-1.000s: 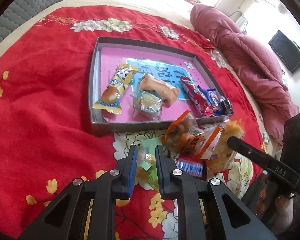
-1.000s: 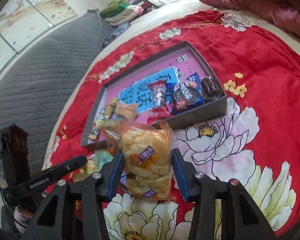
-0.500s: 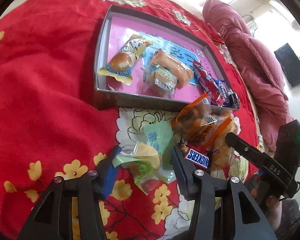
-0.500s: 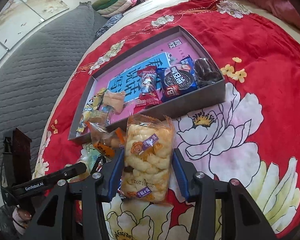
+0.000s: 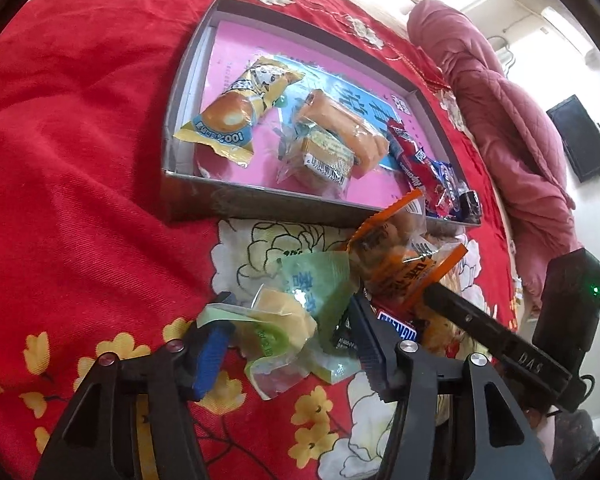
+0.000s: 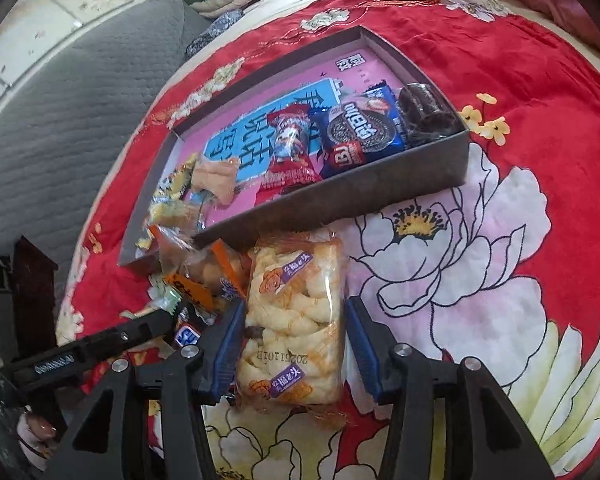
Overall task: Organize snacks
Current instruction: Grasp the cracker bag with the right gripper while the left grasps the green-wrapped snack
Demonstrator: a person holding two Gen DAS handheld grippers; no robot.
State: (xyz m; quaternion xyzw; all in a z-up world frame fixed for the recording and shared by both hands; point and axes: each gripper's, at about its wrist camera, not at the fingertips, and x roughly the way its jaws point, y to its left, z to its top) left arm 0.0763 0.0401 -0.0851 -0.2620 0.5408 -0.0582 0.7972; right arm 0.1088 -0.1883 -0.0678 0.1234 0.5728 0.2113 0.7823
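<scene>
Two views split the scene. Only the left wrist view shows the green packet (image 5: 296, 320) lying between the opening jaws of the left gripper (image 5: 288, 344); the pads do not press it. Beside it lie an orange bag (image 5: 400, 264) and a Snickers bar (image 5: 400, 326). Only the right wrist view shows the puff bag (image 6: 296, 320) whole, flat on the red cover (image 6: 500, 60) just before the box (image 6: 380, 196). The right gripper (image 6: 296, 344) straddles it, jaws opening, pads just clear of its sides. In the box, the left view shows a yellow bun pack (image 5: 232, 112), a roll (image 5: 340, 128) and a small cake (image 5: 324, 156) at one end. The right view shows best the Oreo pack (image 6: 360, 132), red packet (image 6: 292, 144) and dark cookies (image 6: 424, 112) at the other end.
</scene>
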